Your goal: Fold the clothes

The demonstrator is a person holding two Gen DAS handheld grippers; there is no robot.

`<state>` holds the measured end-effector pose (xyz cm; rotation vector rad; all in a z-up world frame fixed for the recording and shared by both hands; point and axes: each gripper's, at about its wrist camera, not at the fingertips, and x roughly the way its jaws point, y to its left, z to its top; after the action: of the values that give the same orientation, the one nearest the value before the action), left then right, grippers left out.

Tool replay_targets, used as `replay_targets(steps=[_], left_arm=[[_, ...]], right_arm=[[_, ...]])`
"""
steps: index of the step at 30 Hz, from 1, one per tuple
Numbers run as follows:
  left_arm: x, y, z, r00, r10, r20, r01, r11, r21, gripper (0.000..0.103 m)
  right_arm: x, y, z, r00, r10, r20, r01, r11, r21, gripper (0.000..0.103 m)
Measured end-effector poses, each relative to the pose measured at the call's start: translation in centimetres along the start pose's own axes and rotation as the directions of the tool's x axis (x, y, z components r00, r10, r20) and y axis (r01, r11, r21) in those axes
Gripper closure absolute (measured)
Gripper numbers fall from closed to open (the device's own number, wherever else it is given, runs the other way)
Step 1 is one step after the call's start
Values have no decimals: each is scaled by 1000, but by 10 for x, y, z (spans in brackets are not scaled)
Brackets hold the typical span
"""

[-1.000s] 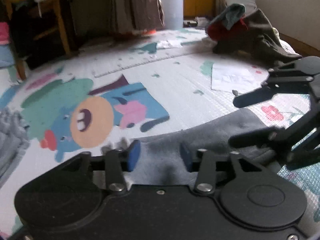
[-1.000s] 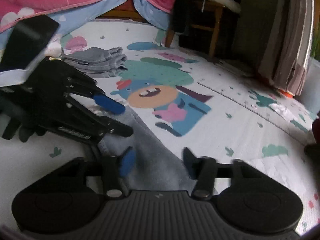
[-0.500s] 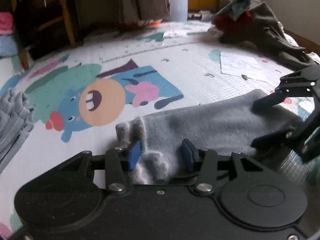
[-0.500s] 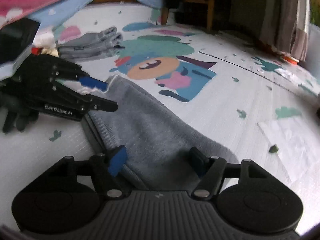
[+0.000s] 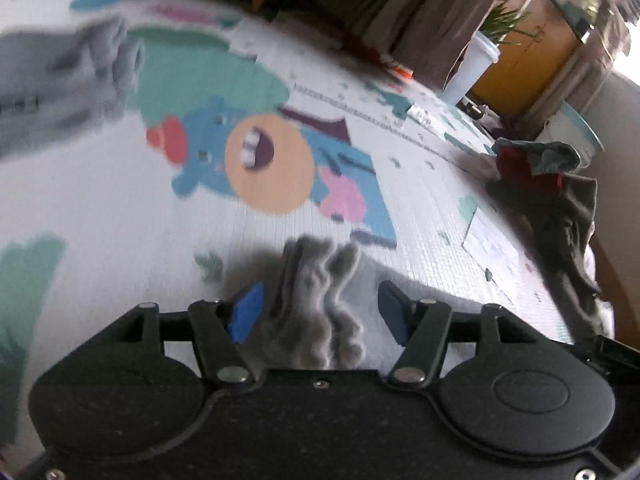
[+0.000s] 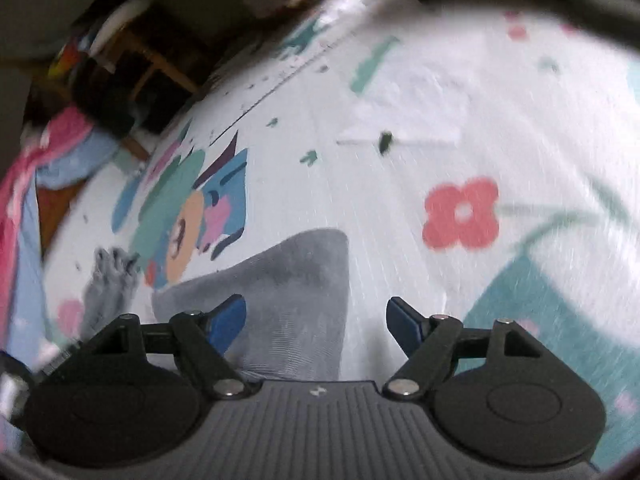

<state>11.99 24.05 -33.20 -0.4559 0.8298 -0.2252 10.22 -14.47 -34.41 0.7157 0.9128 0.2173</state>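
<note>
A grey knitted garment lies flat on the play mat. In the left wrist view its bunched, ribbed end (image 5: pixel 316 300) sits between the open blue pads of my left gripper (image 5: pixel 320 312), and the pads do not touch it. In the right wrist view the garment's smooth end (image 6: pixel 296 300) lies under my right gripper (image 6: pixel 316 322), whose jaws stand wide open; the left pad (image 6: pixel 228 320) is over the cloth, the right pad over bare mat. The garment's far ribbed end (image 6: pixel 108 284) shows at the left.
A stack of folded grey clothes (image 5: pixel 60 80) lies at the far left. A heap of dark, red and teal clothes (image 5: pixel 552 184) sits at the right. A white paper sheet (image 6: pixel 412 120) lies on the cartoon-printed mat (image 5: pixel 120 208). A white plant pot (image 5: pixel 472 68) and wooden furniture stand behind.
Both grippers have opened wider and let go of the grey garment, which now lies on the mat. Both cameras have swung and tilted, and the other gripper has left each view.
</note>
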Motion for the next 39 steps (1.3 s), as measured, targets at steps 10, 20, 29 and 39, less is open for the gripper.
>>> replay_targets(steps=[10,20,29,39], left_arm=[[6,9,-16,997,3,-79,-12,993,-120,55],[-46,18,-56,994,-110,-26,97,947,-308,36],[-23,2,-56,996,-73,-49,56,956,-289,42],[-31,20,-77,992,-128,0,118,913,-390,69]], right_arm=[[37,22,8,995,-25,-98,8,986,-169,48],[48,28,67,998,22,-63,-36,973,-230,19],[36,7,34,993,-9,-120,-20,970,-242,23],[37,22,31,992,23,-122,-59,952,-300,66]])
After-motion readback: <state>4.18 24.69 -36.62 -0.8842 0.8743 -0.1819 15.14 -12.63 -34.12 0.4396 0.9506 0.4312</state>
